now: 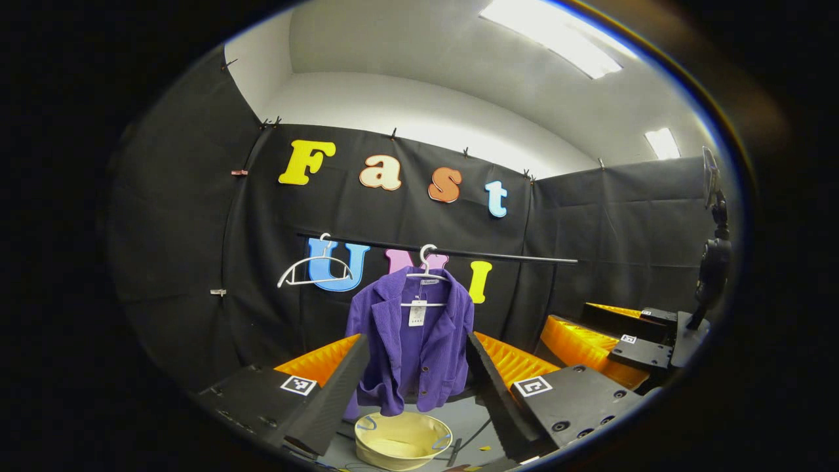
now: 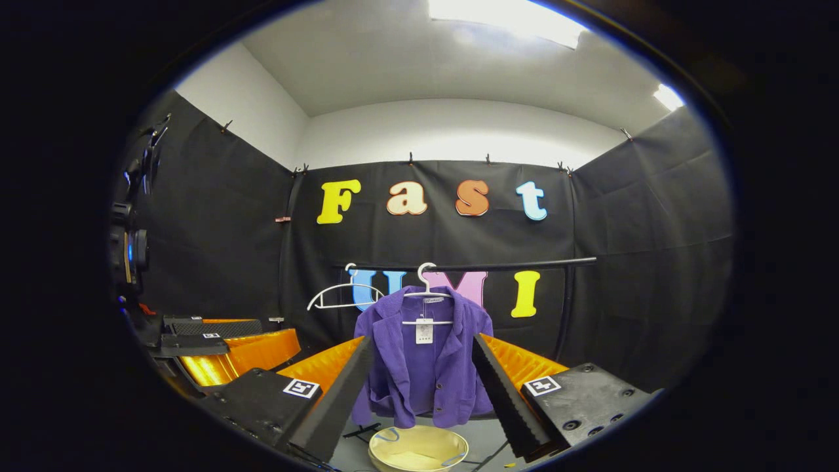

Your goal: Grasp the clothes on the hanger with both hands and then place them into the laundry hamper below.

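behind purple jacket [image 1: 409, 341], empty hanger [image 1: 313, 269] shares rail [image 1: 459, 252].

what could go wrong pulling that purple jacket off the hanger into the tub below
The purple corduroy jacket is buttoned at the bottom on its white wire hanger, so pulling may drag the hanger off the black rail. The cream round hamper is small beneath it; fabric might spill over. The empty white hanger beside could snag.

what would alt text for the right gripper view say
A purple jacket hangs on a white hanger from a black rail, above a cream hamper. The open right claw frames it; a bare hanger hangs alongside.
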`<state>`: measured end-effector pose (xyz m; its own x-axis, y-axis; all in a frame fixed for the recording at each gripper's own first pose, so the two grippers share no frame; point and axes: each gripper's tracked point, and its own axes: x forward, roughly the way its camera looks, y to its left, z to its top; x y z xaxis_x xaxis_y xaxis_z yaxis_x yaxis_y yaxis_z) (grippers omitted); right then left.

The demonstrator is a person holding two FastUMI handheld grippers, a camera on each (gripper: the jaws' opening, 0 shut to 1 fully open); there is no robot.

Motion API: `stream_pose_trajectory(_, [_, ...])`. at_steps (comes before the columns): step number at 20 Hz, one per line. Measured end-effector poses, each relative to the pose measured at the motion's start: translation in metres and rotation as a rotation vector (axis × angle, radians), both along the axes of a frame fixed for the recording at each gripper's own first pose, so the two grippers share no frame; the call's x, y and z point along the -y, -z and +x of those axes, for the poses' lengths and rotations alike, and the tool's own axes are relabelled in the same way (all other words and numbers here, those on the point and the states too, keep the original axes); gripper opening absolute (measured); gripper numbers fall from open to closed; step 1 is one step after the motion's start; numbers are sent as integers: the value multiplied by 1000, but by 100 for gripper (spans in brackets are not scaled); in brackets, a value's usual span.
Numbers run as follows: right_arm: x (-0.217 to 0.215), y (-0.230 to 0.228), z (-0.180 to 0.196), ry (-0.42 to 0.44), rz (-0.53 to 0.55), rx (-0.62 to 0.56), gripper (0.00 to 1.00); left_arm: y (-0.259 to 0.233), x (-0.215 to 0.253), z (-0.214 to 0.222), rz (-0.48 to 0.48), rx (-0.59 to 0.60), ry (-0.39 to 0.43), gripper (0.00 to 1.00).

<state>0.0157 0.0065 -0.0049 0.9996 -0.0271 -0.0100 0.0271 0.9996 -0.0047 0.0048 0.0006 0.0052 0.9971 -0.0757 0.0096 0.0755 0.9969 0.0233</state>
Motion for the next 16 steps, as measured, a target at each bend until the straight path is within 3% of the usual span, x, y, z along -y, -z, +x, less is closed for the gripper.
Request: stream_pose_trajectory(16, [-20,14,3,70,-1,-24,97,1,-36,9,-17,-12,37,93])
